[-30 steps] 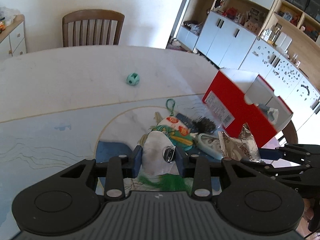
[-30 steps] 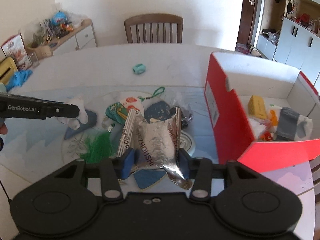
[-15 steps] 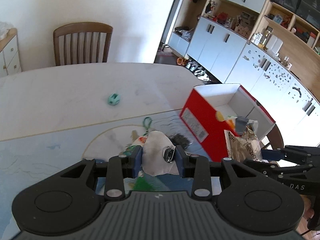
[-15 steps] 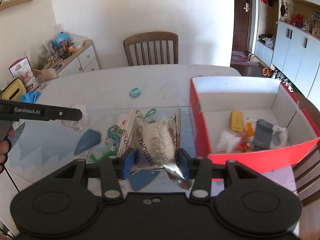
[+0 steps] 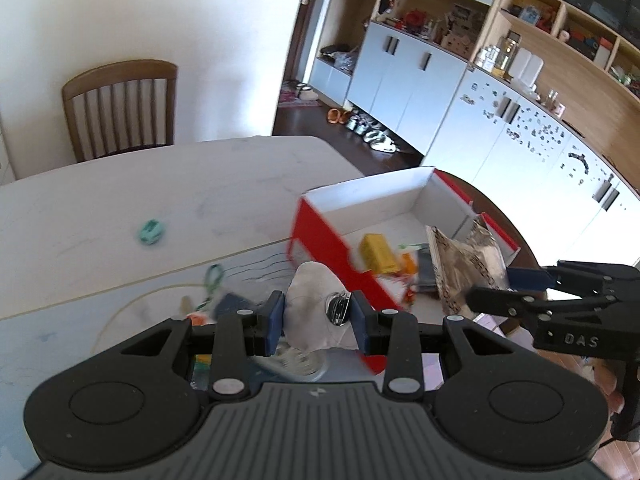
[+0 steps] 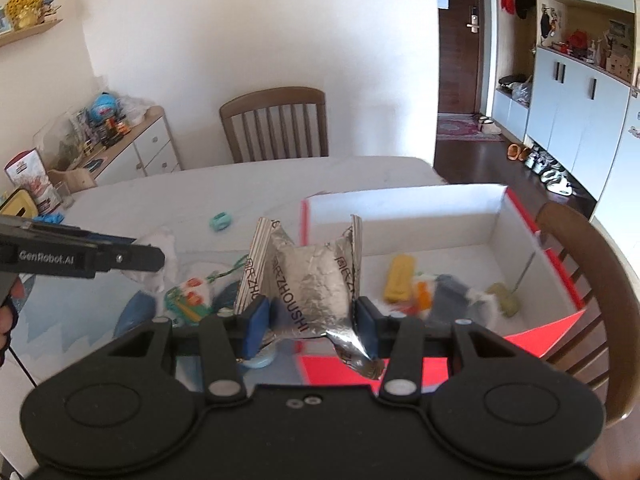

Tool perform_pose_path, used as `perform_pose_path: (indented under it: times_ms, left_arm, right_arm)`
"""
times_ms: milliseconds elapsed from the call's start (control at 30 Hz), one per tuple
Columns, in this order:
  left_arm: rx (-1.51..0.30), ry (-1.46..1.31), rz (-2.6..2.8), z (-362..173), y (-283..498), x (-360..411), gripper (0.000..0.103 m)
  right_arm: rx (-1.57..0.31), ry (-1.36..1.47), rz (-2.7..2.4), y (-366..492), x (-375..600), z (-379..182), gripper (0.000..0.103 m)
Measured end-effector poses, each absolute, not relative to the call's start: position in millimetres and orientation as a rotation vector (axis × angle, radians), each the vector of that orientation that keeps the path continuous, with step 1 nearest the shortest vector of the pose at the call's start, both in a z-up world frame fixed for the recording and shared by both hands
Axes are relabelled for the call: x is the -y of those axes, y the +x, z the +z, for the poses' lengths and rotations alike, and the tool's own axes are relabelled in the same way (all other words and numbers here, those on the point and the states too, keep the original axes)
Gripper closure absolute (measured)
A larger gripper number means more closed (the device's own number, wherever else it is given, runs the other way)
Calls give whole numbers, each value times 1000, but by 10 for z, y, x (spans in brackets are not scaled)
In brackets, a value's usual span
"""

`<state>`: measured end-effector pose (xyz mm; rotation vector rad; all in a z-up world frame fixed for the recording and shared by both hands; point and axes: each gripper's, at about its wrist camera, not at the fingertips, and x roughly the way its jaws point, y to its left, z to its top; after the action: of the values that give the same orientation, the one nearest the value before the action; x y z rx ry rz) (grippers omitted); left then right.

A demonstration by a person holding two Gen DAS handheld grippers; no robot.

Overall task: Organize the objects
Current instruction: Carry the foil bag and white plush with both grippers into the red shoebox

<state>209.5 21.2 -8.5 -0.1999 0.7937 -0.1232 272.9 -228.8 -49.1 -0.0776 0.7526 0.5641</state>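
Left gripper (image 5: pixel 316 316): I'm pinching the white pouch (image 5: pixel 310 312), lifted to clear the red box (image 5: pixel 320 240) wall.
Right gripper (image 6: pixel 310 324): clamped on the foil packet (image 6: pixel 308 280), box-bound.

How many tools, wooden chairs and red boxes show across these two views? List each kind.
Tools: 2, left tool and right tool
Wooden chairs: 2, far chair and near chair
Red boxes: 1, red box
Total: 5
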Motion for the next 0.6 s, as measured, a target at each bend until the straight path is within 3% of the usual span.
perform_pose_path:
  times_ms: [600]
  left_arm:
    - [-871, -115, -141, -306, 2935, 897, 68]
  right_arm:
    - [-772, -66, 498, 3687, 3110, -612, 57]
